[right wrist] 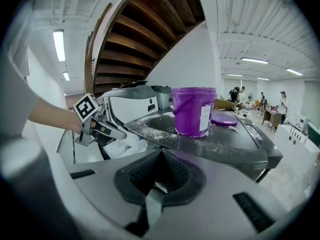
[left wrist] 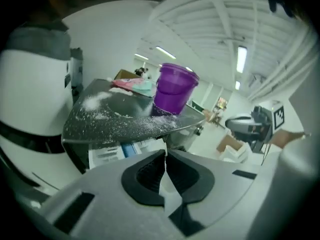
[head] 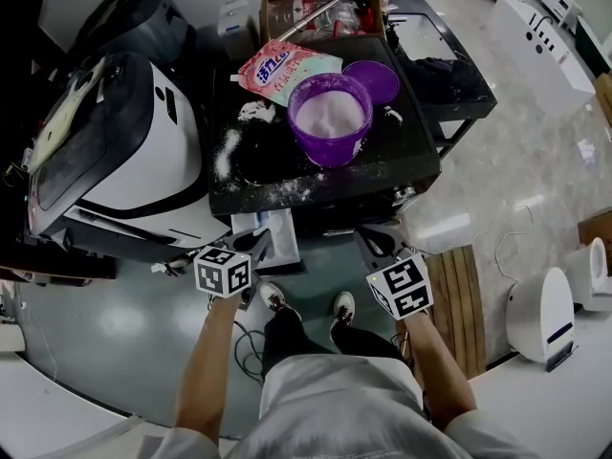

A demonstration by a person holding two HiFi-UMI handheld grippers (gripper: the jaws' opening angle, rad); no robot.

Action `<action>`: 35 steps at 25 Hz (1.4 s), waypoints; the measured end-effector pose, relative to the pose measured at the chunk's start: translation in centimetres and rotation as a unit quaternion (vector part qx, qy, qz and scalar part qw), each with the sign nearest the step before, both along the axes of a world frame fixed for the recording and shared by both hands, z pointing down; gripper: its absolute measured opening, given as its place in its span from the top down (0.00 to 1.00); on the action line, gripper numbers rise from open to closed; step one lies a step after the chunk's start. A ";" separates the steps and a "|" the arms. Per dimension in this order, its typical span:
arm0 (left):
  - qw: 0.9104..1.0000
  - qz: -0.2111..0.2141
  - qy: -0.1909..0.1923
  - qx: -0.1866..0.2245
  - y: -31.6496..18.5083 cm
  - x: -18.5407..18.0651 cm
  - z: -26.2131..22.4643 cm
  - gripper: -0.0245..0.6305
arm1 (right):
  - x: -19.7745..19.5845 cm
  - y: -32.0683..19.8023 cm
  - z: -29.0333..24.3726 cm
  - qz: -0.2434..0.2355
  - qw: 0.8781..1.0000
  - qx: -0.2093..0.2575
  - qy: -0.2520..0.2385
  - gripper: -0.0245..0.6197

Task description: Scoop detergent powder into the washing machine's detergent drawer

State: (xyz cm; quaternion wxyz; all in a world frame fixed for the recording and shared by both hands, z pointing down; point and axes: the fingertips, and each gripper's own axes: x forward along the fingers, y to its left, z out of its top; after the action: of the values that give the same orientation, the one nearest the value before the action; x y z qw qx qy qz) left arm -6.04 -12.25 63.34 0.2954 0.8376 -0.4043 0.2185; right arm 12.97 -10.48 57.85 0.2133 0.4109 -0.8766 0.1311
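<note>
Currently left tongs (left wrist: 165, 153) and right tongs (right wrist: 161, 152) each sit closed and empty before the purple bucket (head: 330, 149)

We found the purple bucket (head: 331, 118), its lid (head: 373, 79) and the detergent bag (head: 282, 70) crowding the machine top (head: 402, 151); the detergent drawer (head: 273, 237) jutted out front, with clear floor (head: 316, 271) beneath it

Your pink detergent bag (head: 287, 68) carries large white Chinese characters, but at this size you cannot read them with certainty. The white label (right wrist: 204, 118) on your purple bucket (right wrist: 189, 109) is too blurred to read.
</note>
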 end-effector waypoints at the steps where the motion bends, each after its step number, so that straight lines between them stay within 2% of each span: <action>1: 0.999 -0.017 0.030 -0.010 0.0 -0.2 -0.2 0.94 | 0.0 -0.1 -0.2 -0.001 1.000 0.000 0.001 0.96; 4: 0.993 -0.059 0.104 -0.026 0.0 -0.5 -1.0 0.94 | -0.1 -0.4 -1.4 -0.012 1.000 0.005 0.005 0.96; 7: 0.985 -0.078 0.149 -0.023 0.1 -0.7 -2.5 0.94 | -0.6 -0.8 -3.5 -0.024 1.000 0.018 0.005 0.96; 10: 0.983 -0.080 0.168 0.000 -0.4 -1.1 -4.7 0.94 | -1.0 -2.3 -6.2 -0.024 0.999 0.040 0.007 0.97; 14: 0.981 -0.077 0.173 0.041 -2.1 -2.6 -8.3 0.94 | -1.5 -4.7 -10.2 -0.011 0.997 0.079 0.007 0.96; 18: 0.981 -0.065 0.160 0.091 -3.8 -4.1 -12.7 0.94 | -2.3 -6.6 -14.6 -0.005 0.992 0.122 0.010 0.97; 22: 0.977 -0.061 0.138 0.153 -5.8 -5.9 -17.3 0.94 | -3.6 -8.1 -18.2 -0.004 0.987 0.161 0.009 0.96; 27: 0.968 -0.060 0.106 0.218 -7.2 -8.1 -22.2 0.94 | -5.4 -9.3 -21.6 -0.006 0.980 0.198 0.009 0.97; 33: 0.956 -0.056 0.034 0.288 -8.2 -10.5 -26.7 0.94 | -7.7 -10.7 -24.7 -0.010 0.972 0.235 0.010 0.97; 35: 0.950 -0.057 0.021 0.305 -8.2 -11.2 -27.9 0.94 | -8.5 -10.9 -25.5 -0.013 0.970 0.243 0.008 0.97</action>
State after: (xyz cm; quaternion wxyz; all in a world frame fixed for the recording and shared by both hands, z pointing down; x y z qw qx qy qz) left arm -17.27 -20.44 35.46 0.0462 0.8677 -0.4923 0.0502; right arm 4.45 -21.43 32.36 0.1159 0.4397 -0.8858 -0.0923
